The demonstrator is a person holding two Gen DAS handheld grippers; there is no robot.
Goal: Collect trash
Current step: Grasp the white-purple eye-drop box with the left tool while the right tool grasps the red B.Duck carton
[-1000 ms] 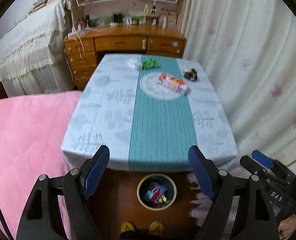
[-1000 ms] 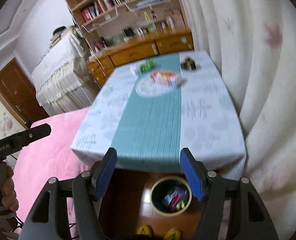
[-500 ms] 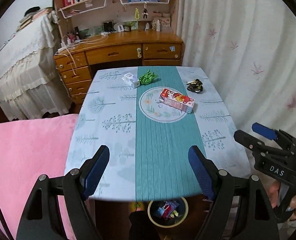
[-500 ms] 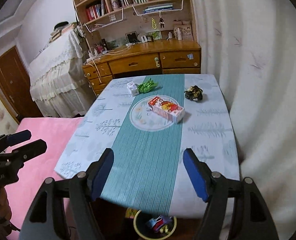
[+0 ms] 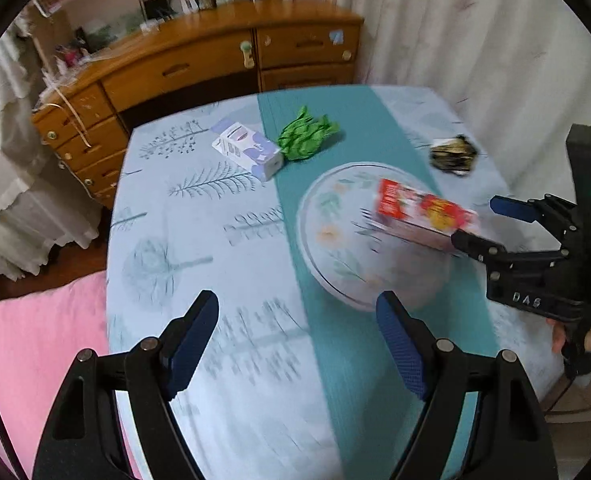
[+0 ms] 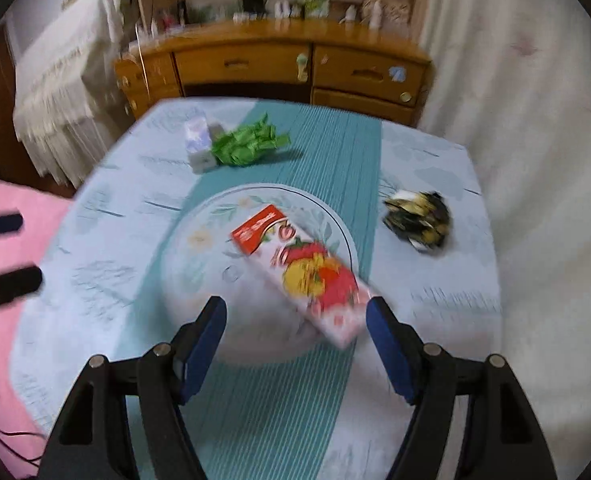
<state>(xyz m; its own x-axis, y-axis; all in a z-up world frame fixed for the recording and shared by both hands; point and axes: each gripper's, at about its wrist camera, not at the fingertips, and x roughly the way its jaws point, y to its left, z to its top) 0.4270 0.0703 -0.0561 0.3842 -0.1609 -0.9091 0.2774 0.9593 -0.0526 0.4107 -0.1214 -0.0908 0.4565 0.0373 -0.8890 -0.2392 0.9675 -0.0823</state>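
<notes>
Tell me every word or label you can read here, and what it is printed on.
"DAS": white letters on the black body of the right gripper.
Red and white fruit-printed carton: lettering too blurred to read.
White and purple small box: print too small to read.

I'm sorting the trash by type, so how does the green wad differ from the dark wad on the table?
The green crumpled wrapper is one bright colour; the dark crumpled wrapper is black with yellow and white patches. The green one lies on the teal runner, right beside a small white and purple carton; the dark one lies alone on the pale cloth near the curtain side. Both are crumpled and untouched by either gripper.
</notes>
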